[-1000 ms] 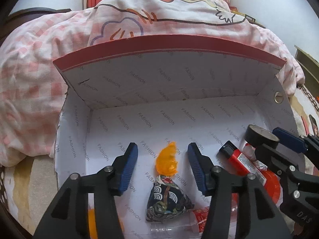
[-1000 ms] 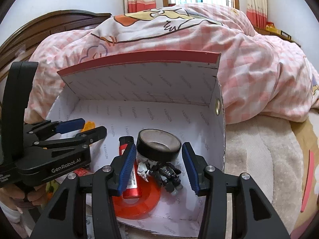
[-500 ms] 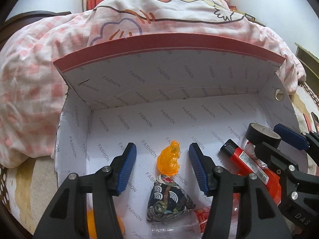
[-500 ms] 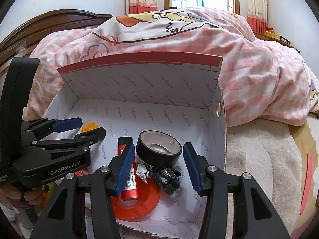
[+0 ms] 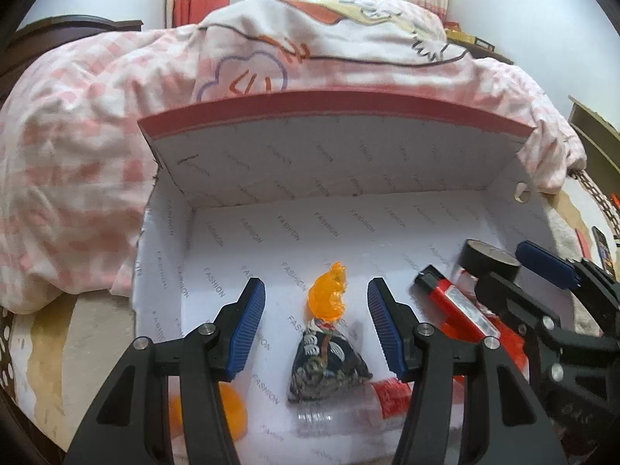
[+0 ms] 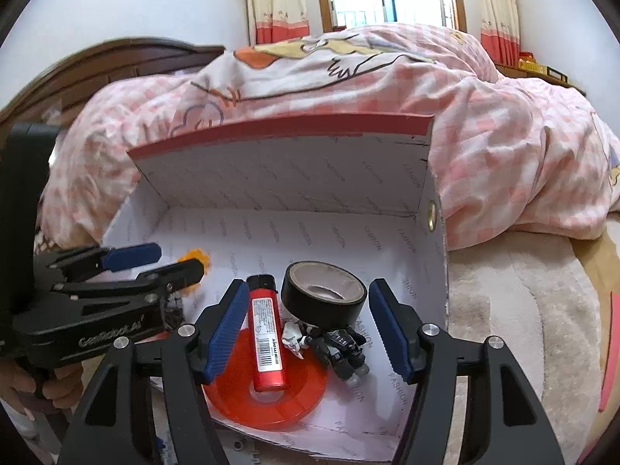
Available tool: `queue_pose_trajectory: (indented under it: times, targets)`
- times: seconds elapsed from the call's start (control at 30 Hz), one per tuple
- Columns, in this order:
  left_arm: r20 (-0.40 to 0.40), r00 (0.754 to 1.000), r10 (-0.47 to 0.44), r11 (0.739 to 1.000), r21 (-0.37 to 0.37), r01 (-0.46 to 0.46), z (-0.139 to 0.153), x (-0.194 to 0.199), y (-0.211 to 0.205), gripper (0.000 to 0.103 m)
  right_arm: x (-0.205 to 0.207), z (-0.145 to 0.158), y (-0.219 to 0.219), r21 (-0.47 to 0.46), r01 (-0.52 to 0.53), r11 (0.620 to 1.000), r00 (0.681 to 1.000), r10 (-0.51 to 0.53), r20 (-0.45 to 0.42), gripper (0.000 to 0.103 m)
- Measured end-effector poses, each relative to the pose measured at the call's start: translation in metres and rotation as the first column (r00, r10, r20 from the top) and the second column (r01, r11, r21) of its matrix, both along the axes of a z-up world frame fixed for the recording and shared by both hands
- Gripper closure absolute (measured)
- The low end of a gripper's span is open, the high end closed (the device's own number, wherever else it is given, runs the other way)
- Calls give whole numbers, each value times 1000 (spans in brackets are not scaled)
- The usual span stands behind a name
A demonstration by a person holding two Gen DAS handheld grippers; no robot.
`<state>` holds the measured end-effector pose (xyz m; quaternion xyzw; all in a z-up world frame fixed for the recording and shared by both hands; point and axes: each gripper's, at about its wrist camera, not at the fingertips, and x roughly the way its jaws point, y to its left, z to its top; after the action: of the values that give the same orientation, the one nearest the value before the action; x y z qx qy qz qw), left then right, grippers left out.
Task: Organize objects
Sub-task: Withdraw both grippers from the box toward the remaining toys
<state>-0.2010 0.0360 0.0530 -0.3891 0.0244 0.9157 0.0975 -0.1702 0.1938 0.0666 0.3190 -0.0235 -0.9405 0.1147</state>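
A white box [image 5: 387, 209] with a red-edged lid [image 6: 279, 131] stands open on the bed. In the left wrist view my left gripper [image 5: 316, 321] is open and empty above an orange plastic piece [image 5: 327, 302] and a dark patterned pouch [image 5: 325, 364]. A clear bottle with a red cap [image 5: 348, 407] and an orange ball [image 5: 228, 410] lie near the front. In the right wrist view my right gripper [image 6: 308, 329] is open and empty above a red lighter [image 6: 265, 333], a black tape roll [image 6: 323, 294], a small black toy figure [image 6: 333, 345] and a red disc [image 6: 267, 395].
A pink checked quilt [image 6: 484, 135] is heaped behind and around the box. A beige fluffy blanket [image 6: 523, 310] lies to the right of it. A dark wooden headboard [image 6: 97, 66] stands at the far left. The left gripper [image 6: 153, 261] also shows in the right wrist view.
Both grippers have drawn back and up a little from the box, staying open. The objects in the box have not moved.
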Motion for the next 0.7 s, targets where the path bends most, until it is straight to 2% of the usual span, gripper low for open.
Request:
queue_pose_trajectory:
  times: [0.2,0.37,0.7]
  targets:
    - [-25,1000,-13,1000,7,14,12,20,-4,48,9,10,8,-59,24,998,999,-26,-44,38]
    - [-14,1000,-5,999,39,6,20,37,-15,47,19,14,9,-41,28,999,999,-30,-38,38]
    - [6,1000,3,997,71,-4,26,74,-39,48,42,19,14,-72,21,997,999,-25,-47,38]
